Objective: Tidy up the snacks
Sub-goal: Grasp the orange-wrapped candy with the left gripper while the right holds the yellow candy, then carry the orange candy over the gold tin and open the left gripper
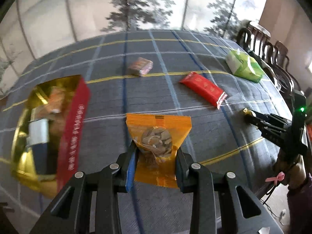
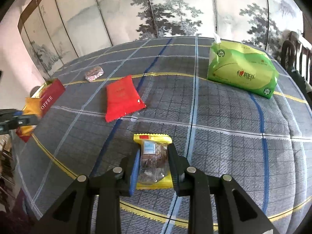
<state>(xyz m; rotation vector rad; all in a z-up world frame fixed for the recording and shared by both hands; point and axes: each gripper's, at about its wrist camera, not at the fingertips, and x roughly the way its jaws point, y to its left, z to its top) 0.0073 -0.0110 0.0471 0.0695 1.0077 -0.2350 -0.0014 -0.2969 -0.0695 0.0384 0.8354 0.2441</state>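
Note:
My left gripper [image 1: 156,148] is shut on an orange snack packet [image 1: 158,130] with a clear window and holds it above the table, right of the red and gold box [image 1: 72,124]. The box is open and has several snacks inside. My right gripper [image 2: 154,152] is shut on a yellow packet [image 2: 154,156] with a dark cake inside, above the plaid cloth. It also shows at the right of the left wrist view [image 1: 253,117]. A red packet [image 1: 202,87] [image 2: 120,99] and a small pink-brown packet [image 1: 140,66] [image 2: 94,73] lie on the table.
A green tissue pack [image 1: 245,66] [image 2: 241,70] lies at the far right of the plaid tablecloth [image 2: 224,126]. Dark wooden chairs [image 1: 269,48] stand along the right edge. A painted folding screen [image 2: 156,9] stands behind the table.

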